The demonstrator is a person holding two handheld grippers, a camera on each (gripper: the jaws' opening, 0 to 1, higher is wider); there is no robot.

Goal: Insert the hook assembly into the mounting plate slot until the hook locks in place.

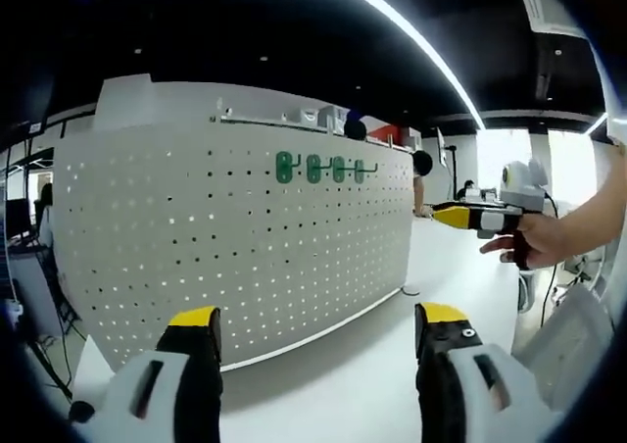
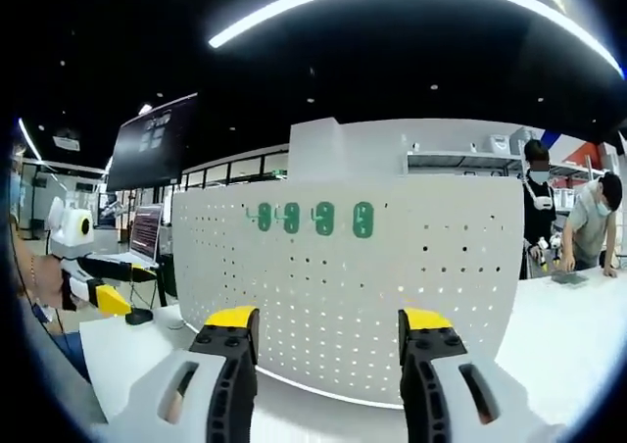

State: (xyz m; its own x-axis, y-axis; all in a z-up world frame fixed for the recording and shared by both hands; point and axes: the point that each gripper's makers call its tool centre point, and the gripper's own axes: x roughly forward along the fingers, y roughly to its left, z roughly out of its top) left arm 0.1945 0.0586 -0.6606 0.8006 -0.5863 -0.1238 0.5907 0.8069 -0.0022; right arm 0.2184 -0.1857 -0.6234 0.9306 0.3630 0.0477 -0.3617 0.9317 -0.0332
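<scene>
A white perforated mounting board [image 1: 245, 247] stands upright on a white table [image 1: 372, 374]. Several green hook pieces [image 1: 323, 167] hang in a row near its top. My left gripper [image 1: 318, 316] is open a short way in front of the board, with nothing between its yellow-tipped jaws. A hand [image 1: 537, 242] holds the right gripper [image 1: 446, 213] at the board's right end. In the right gripper view the same board [image 2: 343, 296] carries the green hooks [image 2: 313, 218]. The right gripper [image 2: 328, 319] is open and holds nothing. The left gripper [image 2: 110, 301] shows at the far left.
Two people [image 2: 568, 222] stand at a table behind the board on the right. A dark monitor [image 2: 155, 141] hangs at the upper left, with a laptop [image 2: 142, 237] below it. A shelf [image 1: 274, 120] runs behind the board's top edge.
</scene>
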